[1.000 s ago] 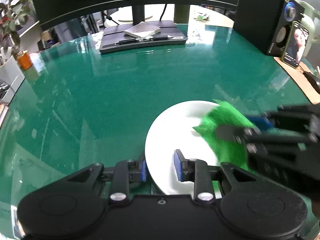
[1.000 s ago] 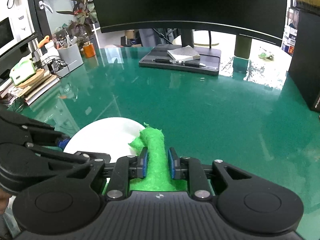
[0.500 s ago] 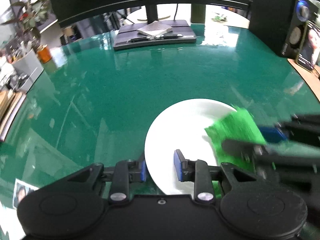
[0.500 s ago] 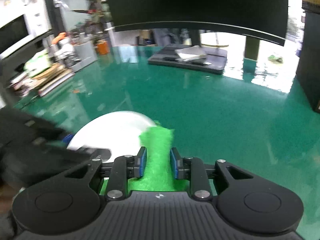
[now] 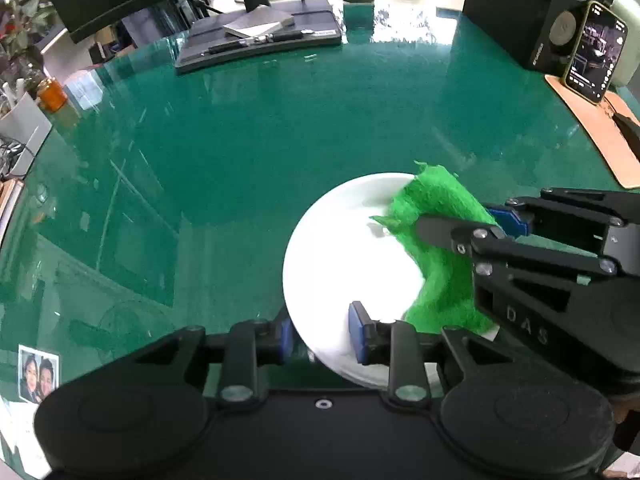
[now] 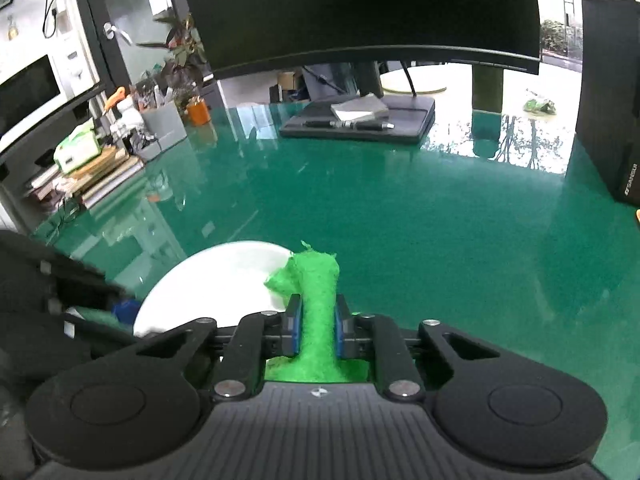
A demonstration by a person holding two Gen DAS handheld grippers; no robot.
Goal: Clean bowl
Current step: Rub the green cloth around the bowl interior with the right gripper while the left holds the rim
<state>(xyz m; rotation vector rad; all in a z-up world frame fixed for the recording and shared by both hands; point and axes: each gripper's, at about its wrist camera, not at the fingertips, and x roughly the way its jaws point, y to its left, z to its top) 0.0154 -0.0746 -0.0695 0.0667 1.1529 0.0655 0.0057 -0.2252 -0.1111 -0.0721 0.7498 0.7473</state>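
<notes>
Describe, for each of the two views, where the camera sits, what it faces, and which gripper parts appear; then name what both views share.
Left wrist: mounted on the left gripper, looking forward over the white bowl whose near rim its fingers clamp; the right gripper enters from the right.
Right wrist: mounted on the right gripper, facing the monitor, its fingers shut on the green cloth; the left gripper's dark body shows at left.
Shared: bowl, cloth, green table, monitor.

- Bowl [image 5: 344, 256]: near rim hidden behind the left gripper [image 5: 320, 334]; right side covered by the cloth [image 5: 440, 240].
- Left gripper in the right wrist view [image 6: 60, 308]: blurred, cut off at the frame's left edge.
</notes>
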